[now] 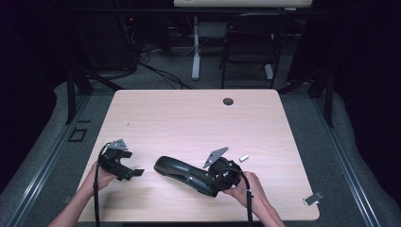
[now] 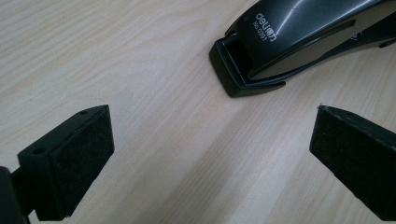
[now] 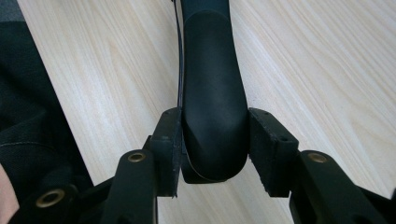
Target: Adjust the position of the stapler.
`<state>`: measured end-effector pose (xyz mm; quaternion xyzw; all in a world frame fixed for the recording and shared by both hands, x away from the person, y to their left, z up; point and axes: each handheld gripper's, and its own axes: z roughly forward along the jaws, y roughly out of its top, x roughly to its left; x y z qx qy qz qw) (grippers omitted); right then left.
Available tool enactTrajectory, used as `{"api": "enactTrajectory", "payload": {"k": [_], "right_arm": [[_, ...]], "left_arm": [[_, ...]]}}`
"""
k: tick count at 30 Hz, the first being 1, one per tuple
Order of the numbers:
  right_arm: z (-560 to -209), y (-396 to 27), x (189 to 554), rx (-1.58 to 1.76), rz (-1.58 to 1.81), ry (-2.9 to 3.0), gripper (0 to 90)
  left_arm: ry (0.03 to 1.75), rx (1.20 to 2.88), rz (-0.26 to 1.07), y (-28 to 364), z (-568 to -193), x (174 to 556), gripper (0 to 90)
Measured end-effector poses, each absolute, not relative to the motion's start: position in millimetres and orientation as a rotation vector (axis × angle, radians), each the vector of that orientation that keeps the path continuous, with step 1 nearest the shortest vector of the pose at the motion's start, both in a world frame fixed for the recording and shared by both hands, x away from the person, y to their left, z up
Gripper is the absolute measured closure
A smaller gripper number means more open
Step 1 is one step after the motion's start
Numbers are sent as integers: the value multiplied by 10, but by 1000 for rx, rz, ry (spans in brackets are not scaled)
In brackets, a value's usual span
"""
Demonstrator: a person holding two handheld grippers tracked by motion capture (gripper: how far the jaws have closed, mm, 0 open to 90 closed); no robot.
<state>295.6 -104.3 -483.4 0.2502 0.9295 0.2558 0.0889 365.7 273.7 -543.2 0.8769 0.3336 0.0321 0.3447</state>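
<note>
A long black stapler (image 1: 182, 171) lies on the light wooden table (image 1: 189, 118), its nose pointing left. My right gripper (image 1: 208, 182) is shut on its rear end; in the right gripper view both pads (image 3: 168, 140) press the sides of the rounded black body (image 3: 212, 93). A person's right hand holds that gripper near the table's front edge. My left gripper (image 1: 135, 172) sits left of the stapler, open, held by the left hand. In the left gripper view its jaws (image 2: 210, 158) stand wide apart over bare wood, and the stapler's nose (image 2: 280, 42) lies a short way ahead of them, untouched.
A small silver piece (image 1: 244, 158) lies on the table just right of my right gripper. Another small grey item (image 1: 313, 199) sits at the table's front right corner. A cable hole (image 1: 228, 101) marks the far edge. A dark chair (image 1: 250, 42) stands beyond the table.
</note>
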Motion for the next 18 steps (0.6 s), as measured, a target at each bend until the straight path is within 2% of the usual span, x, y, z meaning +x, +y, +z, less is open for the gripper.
{"api": "enactTrajectory", "payload": {"k": [18], "right_arm": [[-4820, -1104, 3021, 715, 747, 2790, 571]], "left_arm": [[874, 2277, 88, 2741, -5437, 3646, 0]]}}
